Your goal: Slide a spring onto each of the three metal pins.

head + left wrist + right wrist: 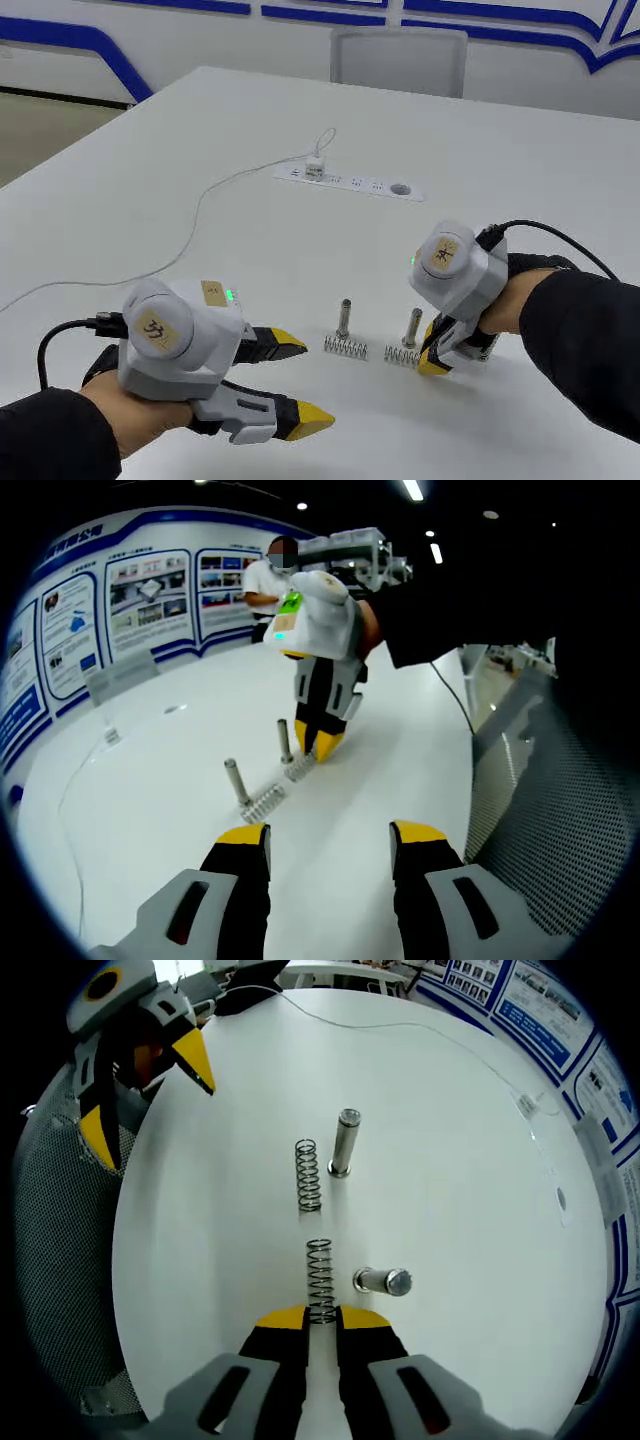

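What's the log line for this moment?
left gripper open, empty | right gripper shut on near coiled metal spring, lying flat | far coiled metal spring lying free | near upright metal pin bare | far upright metal pin bare

White table (300, 130) right across, a white wall (180, 40) behind it streaked with bold blue stripes, and a white power strip (350, 183) trailing a white cable (200, 205). The left gripper (314, 380) and right gripper (432, 367) both show pale grey bodies, black jaws tipped in bright yellow, a tan round sticker and a small green light. Near spring (320, 1280), far spring (308, 1174), near pin (383, 1281) and far pin (345, 1142) all gleam silver, and the sleeves (590, 340) are black.
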A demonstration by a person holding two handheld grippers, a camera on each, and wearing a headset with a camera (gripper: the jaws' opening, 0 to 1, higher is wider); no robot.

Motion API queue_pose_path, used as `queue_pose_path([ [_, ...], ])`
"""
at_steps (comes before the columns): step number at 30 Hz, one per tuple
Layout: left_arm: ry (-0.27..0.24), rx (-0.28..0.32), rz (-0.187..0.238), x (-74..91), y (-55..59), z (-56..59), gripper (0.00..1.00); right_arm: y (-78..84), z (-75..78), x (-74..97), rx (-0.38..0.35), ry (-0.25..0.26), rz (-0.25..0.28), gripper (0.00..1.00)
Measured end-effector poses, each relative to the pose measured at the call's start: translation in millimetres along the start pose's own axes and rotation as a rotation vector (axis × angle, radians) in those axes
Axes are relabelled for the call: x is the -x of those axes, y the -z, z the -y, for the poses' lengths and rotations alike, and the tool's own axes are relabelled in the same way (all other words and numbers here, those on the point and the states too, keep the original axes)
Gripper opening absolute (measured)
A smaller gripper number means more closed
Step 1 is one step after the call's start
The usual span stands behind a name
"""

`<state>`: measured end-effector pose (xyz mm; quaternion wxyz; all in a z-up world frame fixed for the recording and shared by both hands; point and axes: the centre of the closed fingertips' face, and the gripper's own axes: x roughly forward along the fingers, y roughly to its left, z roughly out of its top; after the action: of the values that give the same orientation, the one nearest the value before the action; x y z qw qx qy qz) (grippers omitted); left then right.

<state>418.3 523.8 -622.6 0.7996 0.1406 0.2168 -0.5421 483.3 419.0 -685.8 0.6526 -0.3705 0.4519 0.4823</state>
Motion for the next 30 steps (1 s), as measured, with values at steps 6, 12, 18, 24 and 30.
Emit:
queue_pose_path([
  [6, 0.017, -0.018, -0.009, -3.5, -2.4, 1.7, 0.47, -5.7, -9.6, 14.4, 0.025, -0.012, 0.009, 0.11],
  [12, 0.033, -0.036, -0.005, -6.7, -8.6, 1.4, 0.43, -17.4, -28.5, 33.2, 0.044, -0.058, 0.042, 0.11],
  [18, 0.043, -0.055, -0.001, -8.7, -15.2, 0.8, 0.41, -25.8, -42.8, 43.6, 0.09, -0.073, 0.04, 0.11],
  [24, 0.06, -0.075, 0.004, -11.4, -23.2, 4.1, 0.38, -44.9, -57.8, 54.7, 0.138, -0.092, 0.064, 0.11],
  [30, 0.072, -0.093, 0.014, -14.7, -29.2, 7.3, 0.34, -55.3, -65.3, 57.4, 0.176, -0.096, 0.068, 0.11],
])
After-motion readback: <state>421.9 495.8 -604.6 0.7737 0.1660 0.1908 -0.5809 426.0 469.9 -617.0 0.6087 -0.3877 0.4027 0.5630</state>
